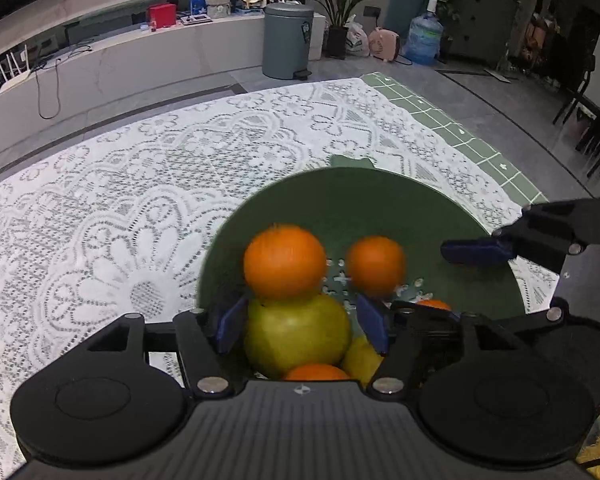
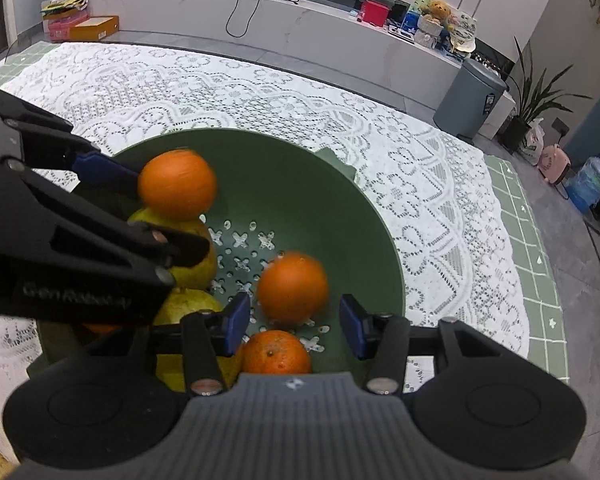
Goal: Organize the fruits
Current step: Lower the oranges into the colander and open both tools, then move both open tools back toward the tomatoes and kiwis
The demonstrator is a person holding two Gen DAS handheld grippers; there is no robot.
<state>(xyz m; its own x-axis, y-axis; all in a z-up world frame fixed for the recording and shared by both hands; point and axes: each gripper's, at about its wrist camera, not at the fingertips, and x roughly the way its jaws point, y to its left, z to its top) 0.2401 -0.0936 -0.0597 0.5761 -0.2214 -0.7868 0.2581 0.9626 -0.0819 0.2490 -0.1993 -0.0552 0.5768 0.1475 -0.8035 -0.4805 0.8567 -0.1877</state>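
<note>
Both the left gripper (image 1: 300, 324) and the right gripper (image 2: 294, 326) stand open and empty over the green colander (image 2: 340, 208), where the oranges (image 2: 293, 287) now lie, so the next move seems another fruit.

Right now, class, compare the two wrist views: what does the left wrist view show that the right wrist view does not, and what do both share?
Only the left wrist view: the left gripper from behind, open over a large yellow-green round fruit.

Only the right wrist view: the right gripper from behind, open, a dimpled orange tangerine beneath it; a flat orange cardboard box on the counter.

Both: the green perforated plastic bowl on the white lace tablecloth, two blurred oranges, and a grey pedal bin.
</note>
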